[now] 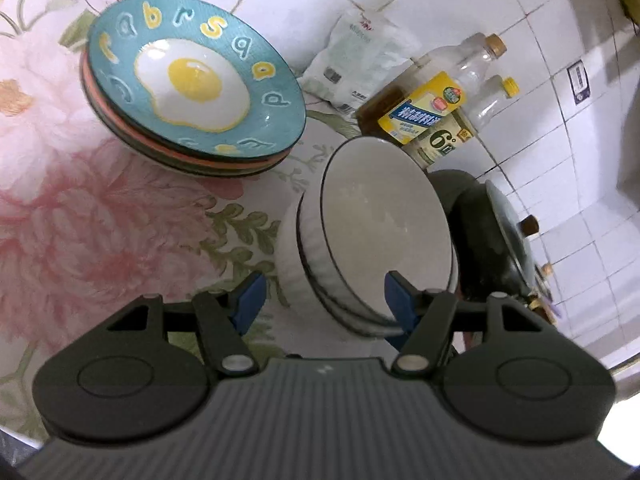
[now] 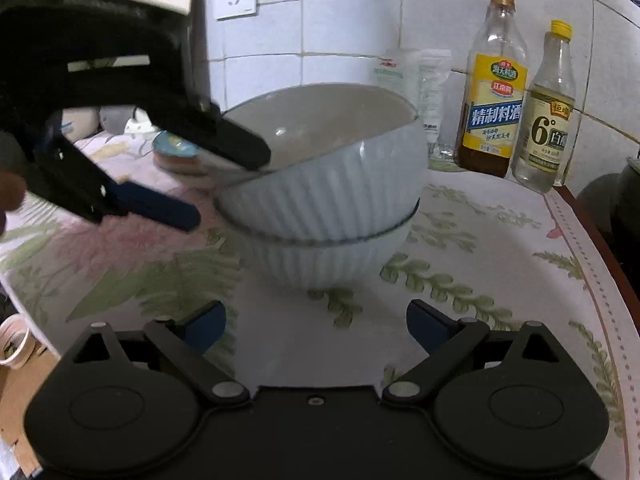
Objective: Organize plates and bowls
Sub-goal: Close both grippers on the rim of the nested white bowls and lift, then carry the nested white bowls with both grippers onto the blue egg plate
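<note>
Two white ribbed bowls are nested on the floral tablecloth; the top bowl leans tilted inside the lower bowl. My left gripper is open and straddles the top bowl's near rim. One finger lies over the rim inside the bowl and the blue-padded finger stays outside, clear of the wall. My right gripper stands wide open just in front of the bowls with nothing between its fingers. A stack of plates, topped by a teal fried-egg plate, sits beyond the bowls.
Two sauce bottles and a white packet stand against the tiled wall. A dark lidded pot sits off the table's far side. The table edge curves at the right. A paper cup stands below left.
</note>
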`<state>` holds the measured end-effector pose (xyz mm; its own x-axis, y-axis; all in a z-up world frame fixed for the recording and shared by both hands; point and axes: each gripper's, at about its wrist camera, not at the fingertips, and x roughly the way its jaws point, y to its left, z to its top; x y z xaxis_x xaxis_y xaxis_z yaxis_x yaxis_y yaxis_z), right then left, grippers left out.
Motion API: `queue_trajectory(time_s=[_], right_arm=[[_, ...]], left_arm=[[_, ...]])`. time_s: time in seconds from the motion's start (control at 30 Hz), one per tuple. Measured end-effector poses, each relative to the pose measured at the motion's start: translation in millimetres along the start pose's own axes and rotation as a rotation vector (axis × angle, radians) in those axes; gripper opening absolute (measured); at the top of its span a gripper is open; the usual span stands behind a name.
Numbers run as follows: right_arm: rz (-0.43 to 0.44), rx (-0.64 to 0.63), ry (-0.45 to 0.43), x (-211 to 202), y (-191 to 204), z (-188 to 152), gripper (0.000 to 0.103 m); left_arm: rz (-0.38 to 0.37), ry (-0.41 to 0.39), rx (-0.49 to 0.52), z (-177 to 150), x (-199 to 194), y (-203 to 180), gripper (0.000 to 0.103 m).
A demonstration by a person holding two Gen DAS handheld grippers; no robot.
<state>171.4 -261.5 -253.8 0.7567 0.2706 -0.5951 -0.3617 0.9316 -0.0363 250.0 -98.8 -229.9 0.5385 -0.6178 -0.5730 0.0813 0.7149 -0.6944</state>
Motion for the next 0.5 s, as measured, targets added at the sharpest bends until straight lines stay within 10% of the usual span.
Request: queue_trajectory(time_s=[0.5], right_arm=[[0.062,-0.038,0.0,36.9,-5.2,31.7,0.103]], left_arm=[[0.024,0.089,0.033,30.6,42.2,8.9,0.038]])
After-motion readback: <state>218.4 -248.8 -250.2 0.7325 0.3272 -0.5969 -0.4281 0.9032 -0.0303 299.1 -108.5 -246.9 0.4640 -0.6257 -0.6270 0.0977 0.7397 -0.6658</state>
